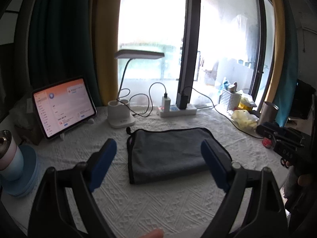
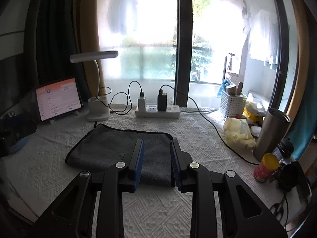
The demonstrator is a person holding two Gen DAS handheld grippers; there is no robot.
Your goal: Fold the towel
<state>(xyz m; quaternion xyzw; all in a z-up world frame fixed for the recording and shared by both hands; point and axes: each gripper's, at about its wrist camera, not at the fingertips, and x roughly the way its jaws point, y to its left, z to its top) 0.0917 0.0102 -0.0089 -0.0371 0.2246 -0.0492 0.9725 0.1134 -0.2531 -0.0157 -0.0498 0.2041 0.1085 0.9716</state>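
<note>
From where I stand, the blue-padded black left gripper [image 1: 158, 150] hides the near right corner of the folded grey microfibre towel [image 1: 168, 154] behind 1 finger. The blue-padded black right gripper [image 2: 156, 148] covers the towel's near edge with its 2 fingers in its own view. The text on the lit, propped-up tablet screen [image 1: 63, 107] is too small to read. The pink-and-blue bottle with a metal cap [image 1: 10, 158] is cut off by the left edge. Everything beyond the bright window glass [image 1: 152, 29] is washed out. The contents of the white perforated plastic basket [image 2: 231, 105] cannot be told apart.
</note>
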